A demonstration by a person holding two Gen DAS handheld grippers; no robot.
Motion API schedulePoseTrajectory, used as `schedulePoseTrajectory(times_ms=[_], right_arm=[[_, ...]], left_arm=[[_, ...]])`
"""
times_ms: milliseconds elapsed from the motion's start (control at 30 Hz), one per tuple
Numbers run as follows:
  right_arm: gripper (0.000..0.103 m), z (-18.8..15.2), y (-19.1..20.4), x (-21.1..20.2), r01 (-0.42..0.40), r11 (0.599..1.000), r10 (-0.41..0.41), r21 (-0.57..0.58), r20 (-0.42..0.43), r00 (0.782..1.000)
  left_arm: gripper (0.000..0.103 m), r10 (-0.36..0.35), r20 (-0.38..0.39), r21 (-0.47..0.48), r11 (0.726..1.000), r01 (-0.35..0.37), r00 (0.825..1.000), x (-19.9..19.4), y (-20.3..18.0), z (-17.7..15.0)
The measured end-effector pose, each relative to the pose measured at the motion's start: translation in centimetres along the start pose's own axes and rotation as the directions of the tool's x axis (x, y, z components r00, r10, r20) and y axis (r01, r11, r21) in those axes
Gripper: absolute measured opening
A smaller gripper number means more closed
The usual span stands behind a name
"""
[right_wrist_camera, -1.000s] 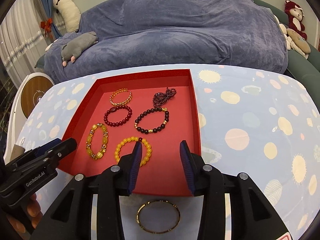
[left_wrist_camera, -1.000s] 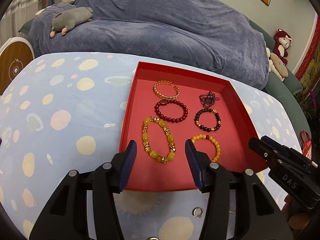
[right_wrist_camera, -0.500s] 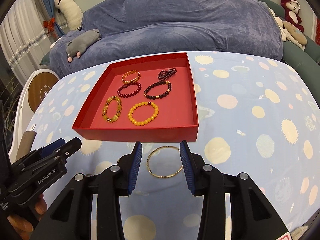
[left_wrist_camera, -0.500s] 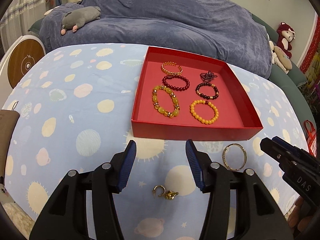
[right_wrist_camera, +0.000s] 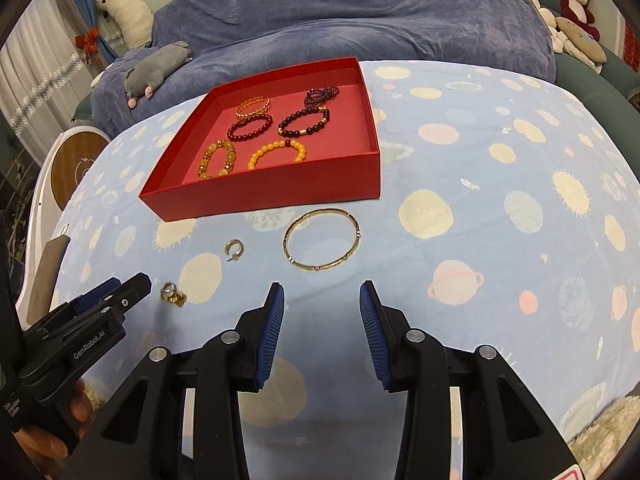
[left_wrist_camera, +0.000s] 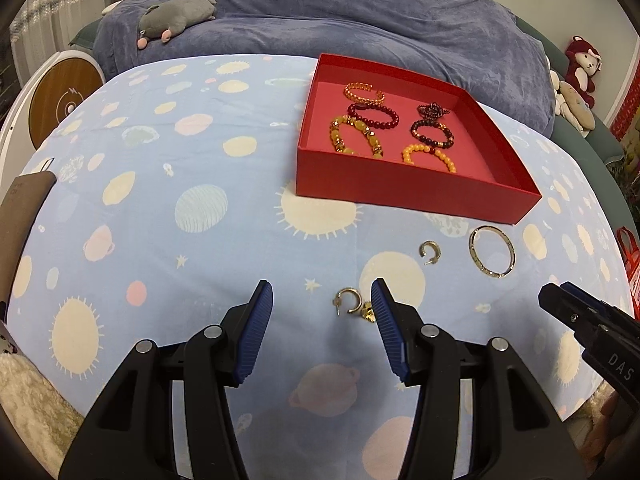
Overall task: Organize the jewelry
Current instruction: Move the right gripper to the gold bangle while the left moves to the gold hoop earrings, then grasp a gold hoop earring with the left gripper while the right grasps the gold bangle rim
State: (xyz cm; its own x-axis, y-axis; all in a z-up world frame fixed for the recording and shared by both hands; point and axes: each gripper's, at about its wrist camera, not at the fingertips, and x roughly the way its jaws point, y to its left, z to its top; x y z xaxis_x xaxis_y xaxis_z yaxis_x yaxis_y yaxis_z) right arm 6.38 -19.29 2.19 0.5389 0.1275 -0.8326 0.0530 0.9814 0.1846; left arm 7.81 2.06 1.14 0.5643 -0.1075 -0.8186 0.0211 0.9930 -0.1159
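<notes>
Both hand-held grippers were spread and empty: left hand-held gripper (left_wrist_camera: 322, 312) framed the gold earring (left_wrist_camera: 349, 300), right hand-held gripper (right_wrist_camera: 322, 312) sat just short of the bangle (right_wrist_camera: 322, 244), red tray (right_wrist_camera: 280, 188) beyond, so pickups looked next

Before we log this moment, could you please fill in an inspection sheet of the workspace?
Surface: table under a blue planet-print cloth.
Job's things: red tray holding six beaded pieces; gold bangle, hoop earring and a second hoop with a small gold piece lie loose on the cloth.
Clutter: nothing seen.
Grippers: left tool and right tool both open, empty.
Cables: nothing seen.
Surroundings: blue-covered sofa with plush toys behind.
</notes>
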Motion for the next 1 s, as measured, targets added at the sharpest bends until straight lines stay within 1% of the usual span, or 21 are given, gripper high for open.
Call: schedulePoseTrajectory(times_ms=[267, 533, 600, 667, 733, 833, 933, 1000], right_arm=[[0.039, -1.5, 0.0, 0.5, -0.005, 1.000, 0.005, -0.001, -0.034, 0.999], [0.039, -1.4, -0.1, 0.7, -0.012, 1.000, 0.012, 0.006, -0.038, 0.999], [0.039, -1.4, -0.1, 0.8, -0.013, 1.000, 0.013, 0.004, -0.040, 0.999], [0.039, -1.4, 0.0, 0.8, -0.014, 1.000, 0.014, 0.002, -0.042, 0.999], [0.039, -1.5, 0.0, 0.9, -0.015, 1.000, 0.015, 0.003, -0.044, 0.999], [0.039, -1.4, 0.0, 1.0, -0.016, 1.000, 0.016, 0.005, -0.047, 0.999], [0.039, -1.4, 0.1, 1.1, -0.018, 1.000, 0.018, 0.005, -0.049, 0.999], [0.039, -1.5, 0.1, 1.2, -0.018, 1.000, 0.018, 0.003, -0.051, 0.999]], left_arm=[[0.049, -0.010, -0.022, 0.016, 1.000, 0.011, 1.000, 0.4, -0.2, -1.4], [0.047, -0.077, 0.003, 0.031, 0.997, 0.077, 0.997, 0.4, -1.3, -1.1], [0.044, -0.090, 0.000, 0.032, 0.995, 0.090, 0.996, 0.7, -1.5, -1.0], [0.032, -0.106, -0.007, 0.033, 0.994, 0.106, 0.994, 1.1, -1.6, -0.9], [0.029, -0.116, -0.009, 0.036, 0.993, 0.116, 0.993, 1.4, -1.7, -0.9], [0.022, -0.125, -0.015, 0.035, 0.991, 0.126, 0.992, 1.6, -1.8, -1.0], [0.009, -0.141, -0.023, 0.031, 0.989, 0.142, 0.990, 1.9, -1.8, -1.0], [0.007, -0.149, -0.024, 0.019, 0.989, 0.149, 0.989, 2.0, -1.7, -1.0]])
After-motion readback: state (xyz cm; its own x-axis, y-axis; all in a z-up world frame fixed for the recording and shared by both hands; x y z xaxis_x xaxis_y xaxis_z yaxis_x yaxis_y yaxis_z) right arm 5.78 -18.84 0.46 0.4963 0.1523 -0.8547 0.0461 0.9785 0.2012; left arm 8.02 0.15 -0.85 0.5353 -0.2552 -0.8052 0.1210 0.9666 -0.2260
